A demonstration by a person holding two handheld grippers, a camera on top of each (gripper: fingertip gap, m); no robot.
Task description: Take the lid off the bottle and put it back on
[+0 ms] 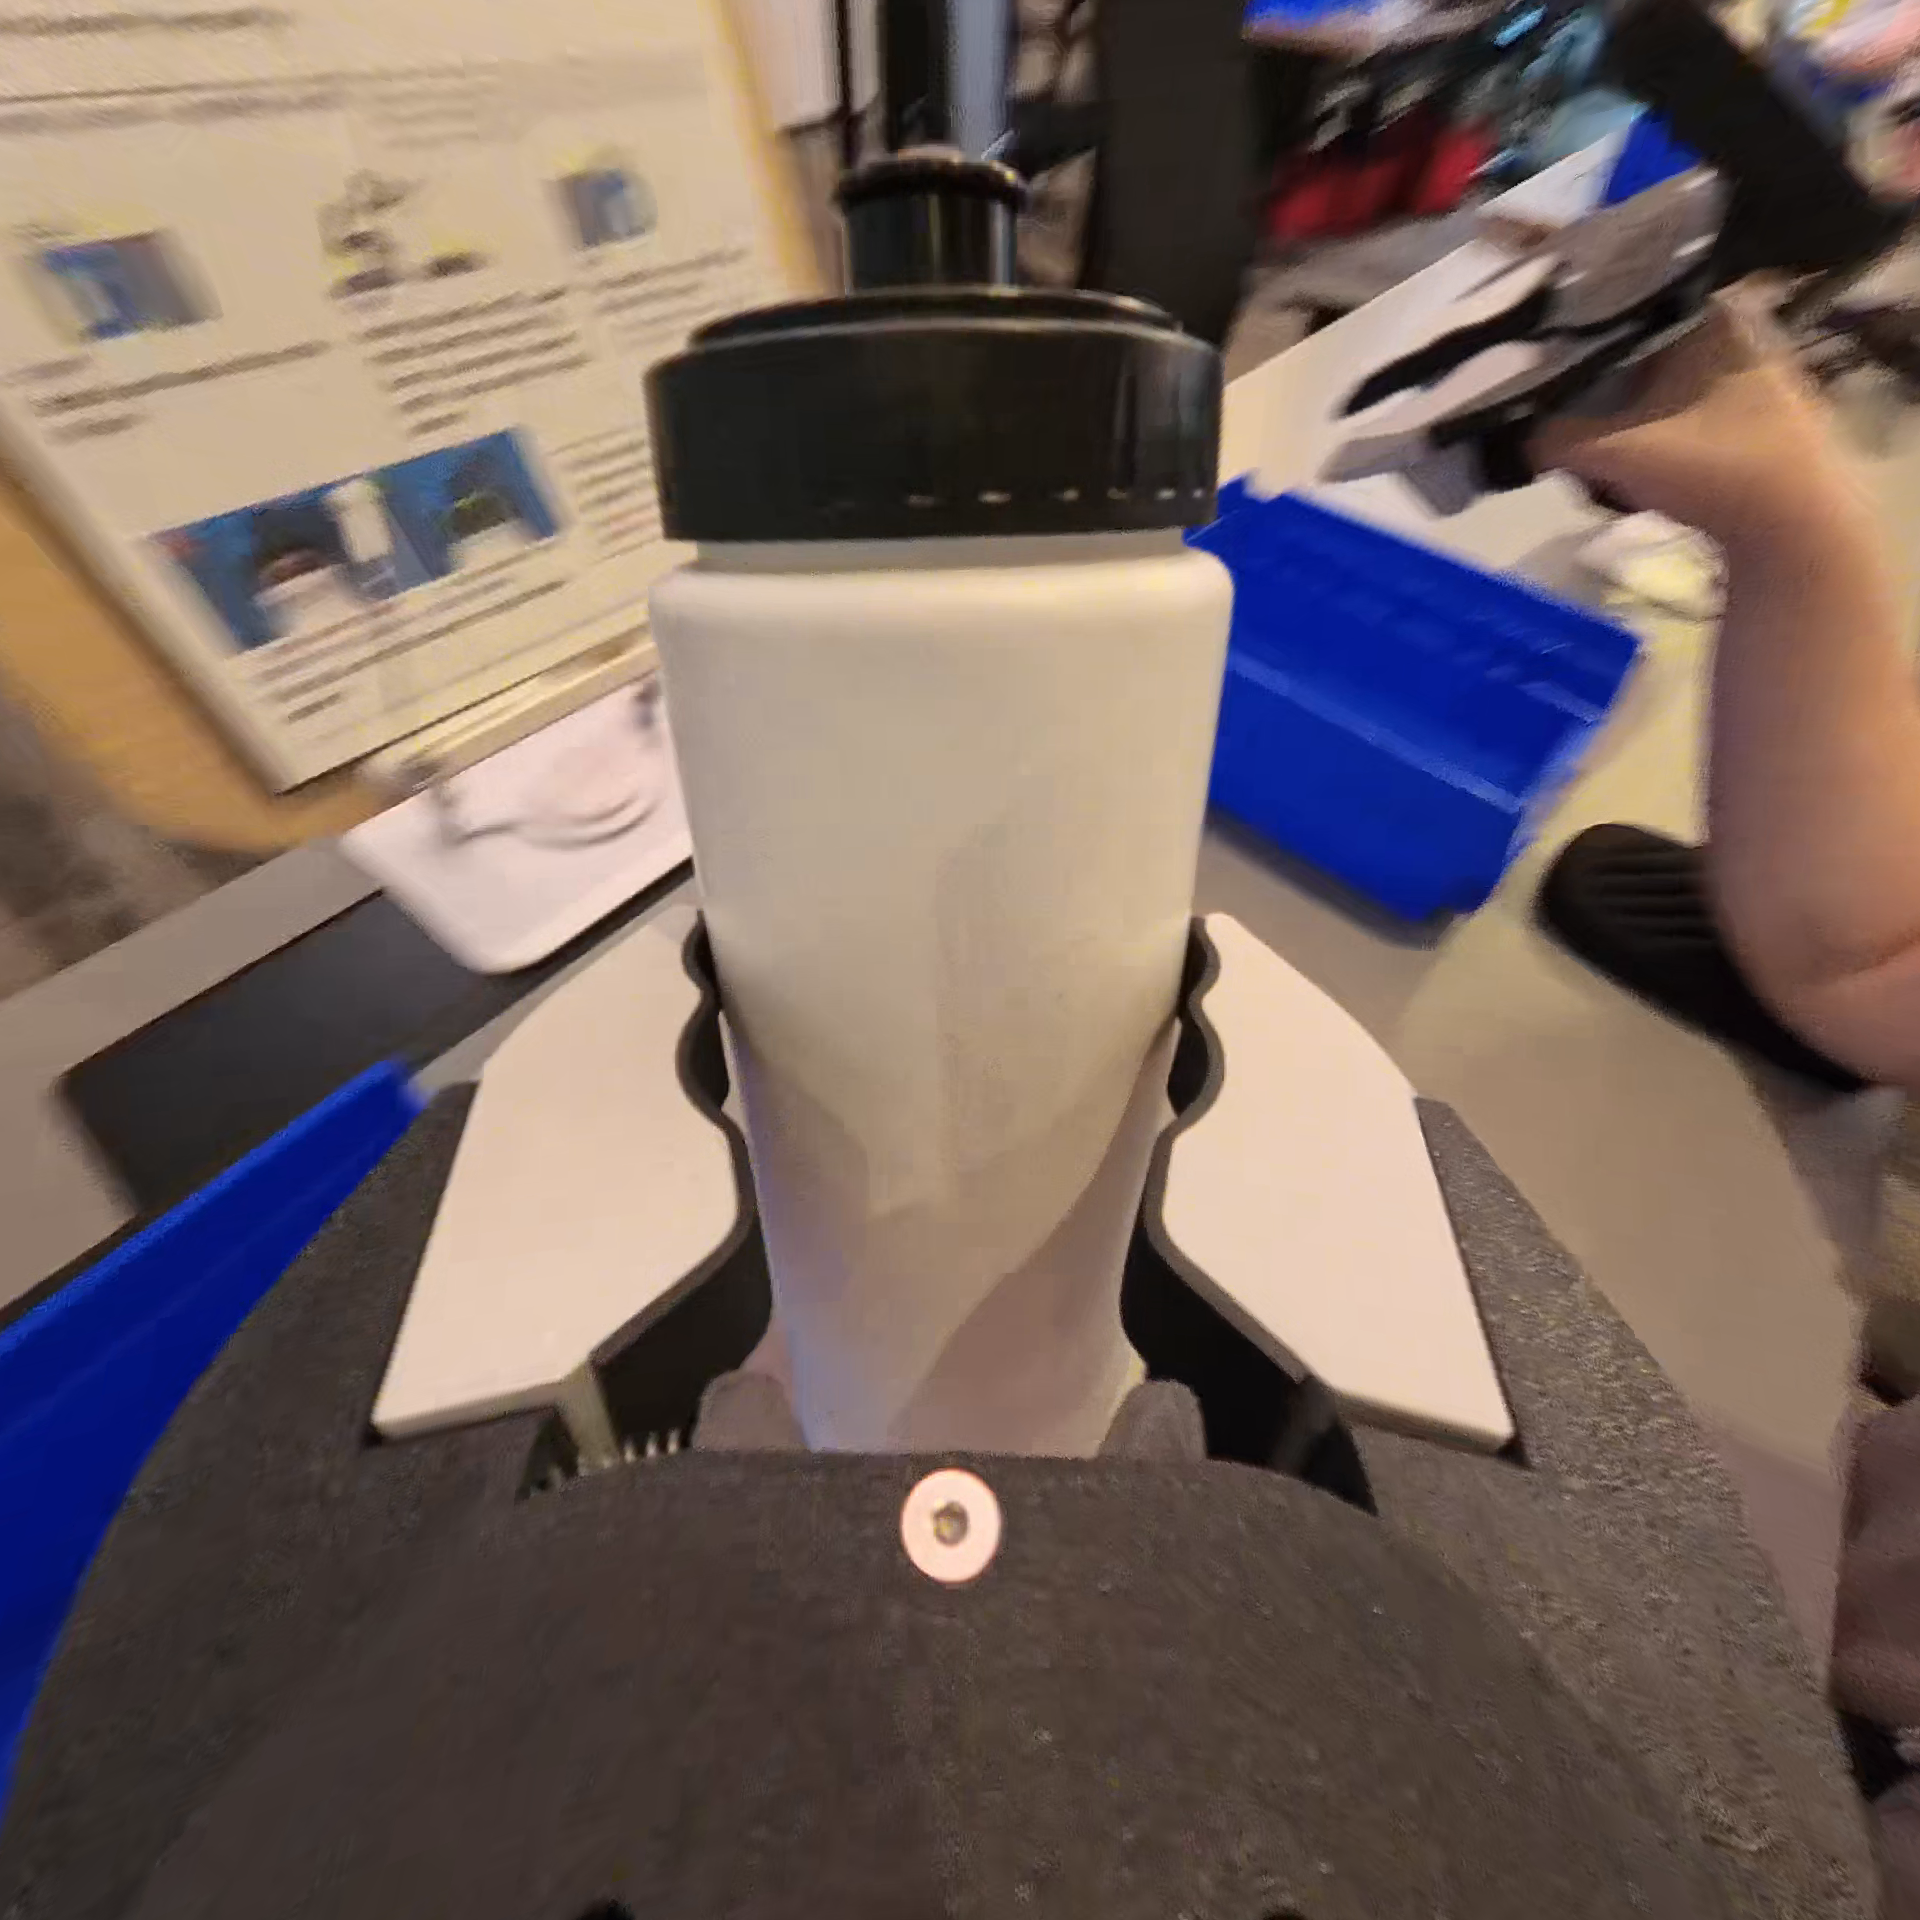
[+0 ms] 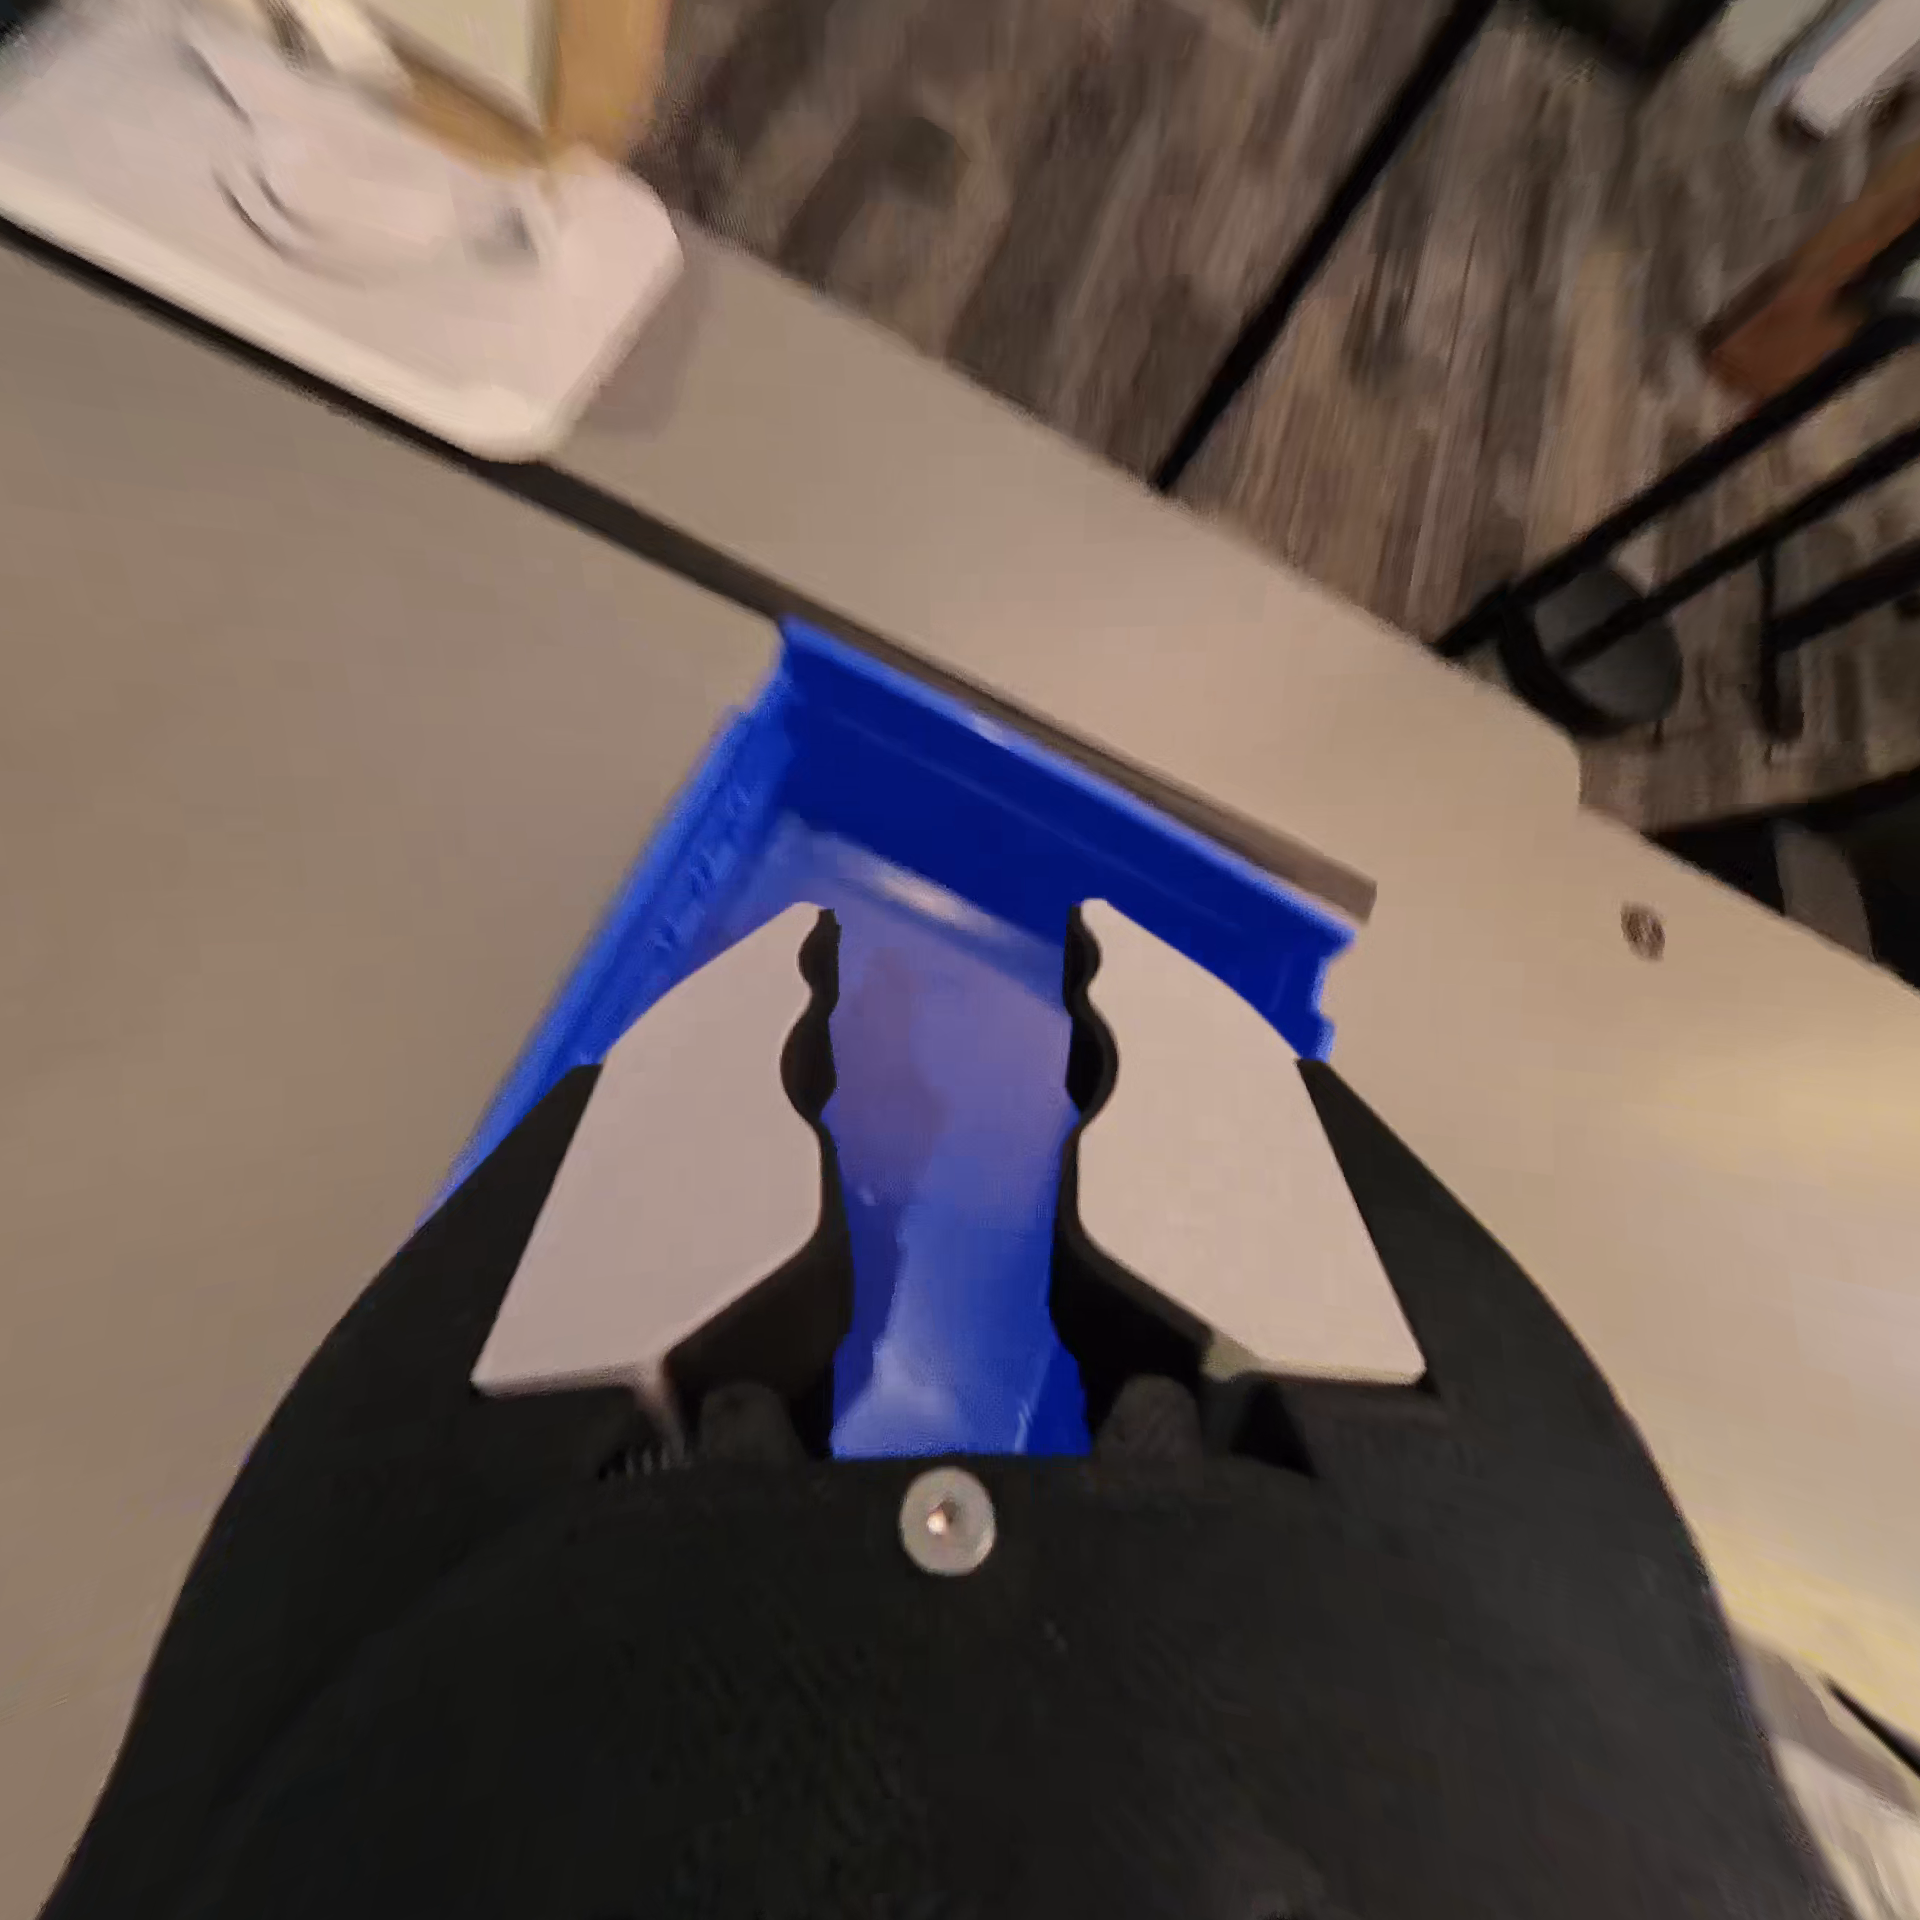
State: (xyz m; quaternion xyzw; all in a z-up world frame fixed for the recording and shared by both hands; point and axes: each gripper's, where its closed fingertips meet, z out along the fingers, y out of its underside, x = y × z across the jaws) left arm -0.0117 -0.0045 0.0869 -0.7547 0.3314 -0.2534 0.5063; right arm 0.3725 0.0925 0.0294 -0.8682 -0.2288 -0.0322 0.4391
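A white bottle (image 1: pixel 935 831) with a black screw lid (image 1: pixel 935 416) and a black spout stands upright between the fingers of my left gripper (image 1: pixel 943 935), which is shut on its lower body. The lid sits on the bottle. My right gripper (image 2: pixel 951 920) is open and empty, pointing down over a blue bin (image 2: pixel 935 790) on the table. In the left wrist view the right gripper (image 1: pixel 1475 395) shows blurred at the upper right, held by a person's hand (image 1: pixel 1704 499), apart from the bottle.
A blue bin (image 1: pixel 1382 707) sits on the grey table (image 2: pixel 312 831) right of the bottle. A white tray (image 1: pixel 540 842) lies behind it at the left, also in the right wrist view (image 2: pixel 364 260). A poster board (image 1: pixel 312 416) leans at the back left. Another blue edge (image 1: pixel 187 1278) is at lower left.
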